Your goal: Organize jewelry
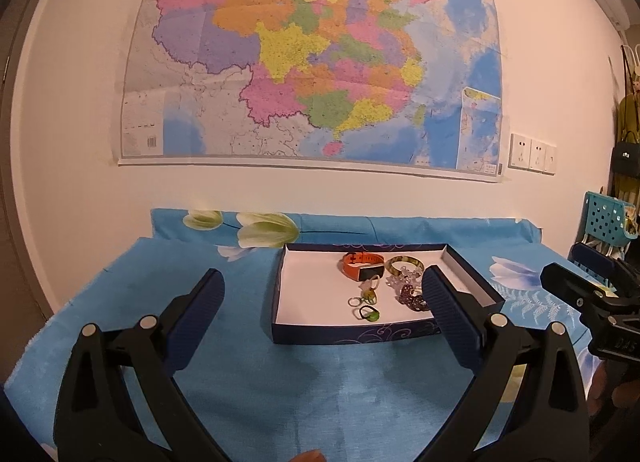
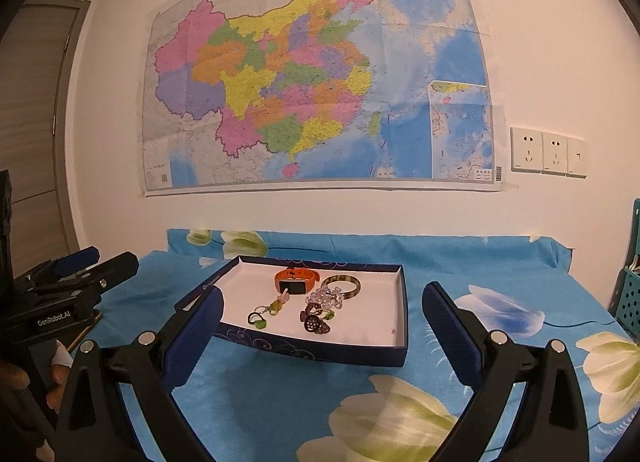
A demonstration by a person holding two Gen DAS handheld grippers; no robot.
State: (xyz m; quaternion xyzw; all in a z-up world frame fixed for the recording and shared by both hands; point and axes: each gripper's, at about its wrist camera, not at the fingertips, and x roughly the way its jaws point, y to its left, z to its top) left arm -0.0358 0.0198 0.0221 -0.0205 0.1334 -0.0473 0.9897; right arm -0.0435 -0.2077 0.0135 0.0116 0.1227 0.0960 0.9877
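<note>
A shallow dark blue box with a white floor sits on the blue flowered cloth. In it lie an orange smart band, a green-brown bangle, clear beads, a dark beaded piece and small green rings. My left gripper is open and empty, just before the box. My right gripper is open and empty, also short of the box.
The table with its blue cloth stands against a white wall with a large map. A teal basket rack stands at the right. The other gripper shows at each view's edge.
</note>
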